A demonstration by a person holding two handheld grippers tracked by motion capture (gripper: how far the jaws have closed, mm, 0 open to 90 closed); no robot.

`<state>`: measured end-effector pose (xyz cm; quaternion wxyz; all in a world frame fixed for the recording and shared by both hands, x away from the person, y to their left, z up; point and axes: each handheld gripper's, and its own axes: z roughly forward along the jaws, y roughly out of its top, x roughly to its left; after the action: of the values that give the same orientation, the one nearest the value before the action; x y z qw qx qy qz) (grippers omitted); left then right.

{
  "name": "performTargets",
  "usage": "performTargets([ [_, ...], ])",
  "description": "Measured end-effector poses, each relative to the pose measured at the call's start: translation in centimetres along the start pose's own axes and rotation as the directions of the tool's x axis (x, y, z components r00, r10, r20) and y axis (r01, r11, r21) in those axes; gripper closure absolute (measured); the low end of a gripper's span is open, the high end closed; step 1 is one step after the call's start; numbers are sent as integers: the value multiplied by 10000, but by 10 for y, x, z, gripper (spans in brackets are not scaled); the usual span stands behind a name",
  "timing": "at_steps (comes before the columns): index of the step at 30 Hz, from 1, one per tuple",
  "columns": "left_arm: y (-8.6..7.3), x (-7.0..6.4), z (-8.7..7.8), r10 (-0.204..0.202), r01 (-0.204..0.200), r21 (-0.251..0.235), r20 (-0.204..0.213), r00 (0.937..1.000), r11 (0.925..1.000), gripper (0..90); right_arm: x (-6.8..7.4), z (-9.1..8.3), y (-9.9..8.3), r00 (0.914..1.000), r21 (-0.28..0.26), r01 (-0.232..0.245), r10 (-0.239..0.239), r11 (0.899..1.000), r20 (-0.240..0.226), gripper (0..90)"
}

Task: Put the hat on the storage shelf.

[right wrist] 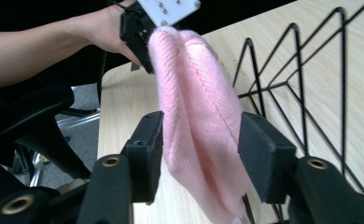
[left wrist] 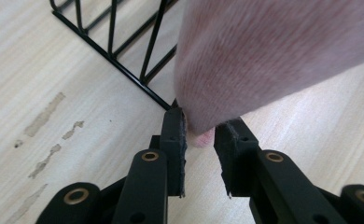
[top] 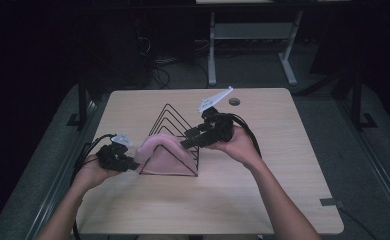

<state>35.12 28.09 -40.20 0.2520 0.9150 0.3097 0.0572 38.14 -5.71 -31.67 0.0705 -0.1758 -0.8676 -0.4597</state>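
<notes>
Two tongs, left tongs nipping pink knit cloth, right tongs apart around it

A lab or workroom is suggested by the bare wooden counter, cables on grey carpet at 12 o'clock, and another metal-legged desk.

Your pink knit cloth hangs folded over the black wire rack at the table's middle-left: soft, ribbed, draped down both sides, lower corner near the tabletop.
</notes>
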Motion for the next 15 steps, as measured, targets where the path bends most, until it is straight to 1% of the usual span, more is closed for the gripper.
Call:
performTargets([
  [2, 0, 0, -1, 12, -12, -50, -2, 10000, 10000, 708, 0, -2, -1, 10000, -3, -24, 24, 10000, 51, 475],
  [3, 0, -1, -4, -31, 31, -152, -8, 10000, 9999, 704, -1, -6, -3, 9997, -62, -211, 212, 9998, 103, 446],
  [4, 0, -1, -4, -31, 31, -152, -8, 10000, 9999, 701, -1, -6, -3, 9997, -62, -211, 212, 9998, 103, 446],
  [7, -3, 0, -8, -166, 166, -265, -14, 9999, 9995, 687, -4, -12, -7, 9991, -141, -279, 283, 9995, 305, 424],
  [8, -3, 1, -9, -190, 189, -302, -7, 9998, 9994, 686, -5, -13, -8, 9986, -85, -359, 362, 9993, 389, 421],
  [10, -4, 1, -9, -234, 234, -332, 3, 9997, 9992, 685, -6, -15, -9, 9983, -99, -435, 439, 9990, 379, 421],
  [14, -5, 2, -12, -246, 245, -382, -33, 9997, 9990, 680, -9, -21, -13, 9973, -124, -448, 454, 9989, 578, 413],
  [15, -6, 2, -12, -194, 191, -403, -62, 9998, 9990, 678, -9, -23, -14, 9971, -169, -472, 481, 9987, 588, 413],
])
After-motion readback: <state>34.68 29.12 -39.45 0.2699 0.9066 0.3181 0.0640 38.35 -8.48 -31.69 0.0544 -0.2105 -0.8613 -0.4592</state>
